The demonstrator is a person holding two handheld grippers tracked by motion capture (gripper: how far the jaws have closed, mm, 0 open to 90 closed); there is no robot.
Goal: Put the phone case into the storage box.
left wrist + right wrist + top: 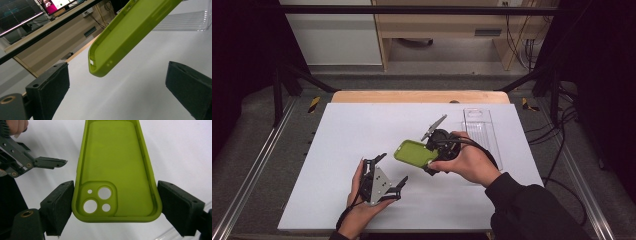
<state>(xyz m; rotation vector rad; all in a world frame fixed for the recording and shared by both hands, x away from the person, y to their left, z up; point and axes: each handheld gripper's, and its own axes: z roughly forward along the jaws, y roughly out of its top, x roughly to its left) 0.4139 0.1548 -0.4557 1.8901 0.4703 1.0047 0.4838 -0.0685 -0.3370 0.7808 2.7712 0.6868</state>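
A lime-green phone case (412, 152) hangs above the white table (362, 130), hollow side up, with its camera cut-outs at the held end. My right gripper (432, 150) is shut on that end: in the right gripper view both pads (60, 202) press the sides of the phone case (115, 175). My left gripper (389, 172) is open near the front of the table, a little to the left of the case. In the left gripper view the case (127, 32) floats above and beyond the wide-apart fingers (50, 85), touching neither.
A clear plastic tray (479, 130) lies flat on the table at the right, behind the right hand. A wooden strip (419, 96) edges the table's far side. Black frame bars and cables stand on both sides.
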